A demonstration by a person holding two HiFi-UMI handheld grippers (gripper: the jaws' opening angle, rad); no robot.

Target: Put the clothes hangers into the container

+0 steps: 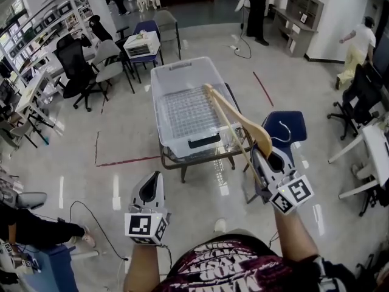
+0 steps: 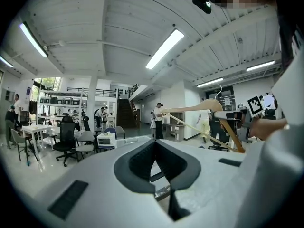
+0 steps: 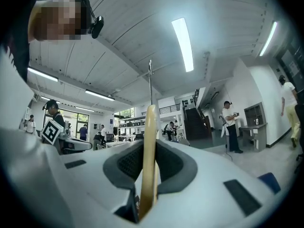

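Note:
A clear plastic container (image 1: 159,111) stands on a small dark-framed table (image 1: 182,158) in front of me, and no hanger shows inside it. My right gripper (image 1: 273,158) is shut on a wooden clothes hanger (image 1: 234,117), held above the container's right front corner with one arm reaching over the bin. In the right gripper view the hanger (image 3: 149,151) stands edge-on between the pads of that gripper (image 3: 151,144), its metal hook pointing up. My left gripper (image 1: 152,188) is lower, near the table's front, shut on nothing. The left gripper view shows its jaws (image 2: 155,144) pressed together and the hanger (image 2: 199,109) at the right.
A blue chair (image 1: 285,126) stands right of the table. Black and grey office chairs (image 1: 73,66) and a small table with a box (image 1: 143,44) are at the back left. People stand at the far back. Red tape lines (image 1: 124,161) and a cable (image 1: 100,227) lie on the floor.

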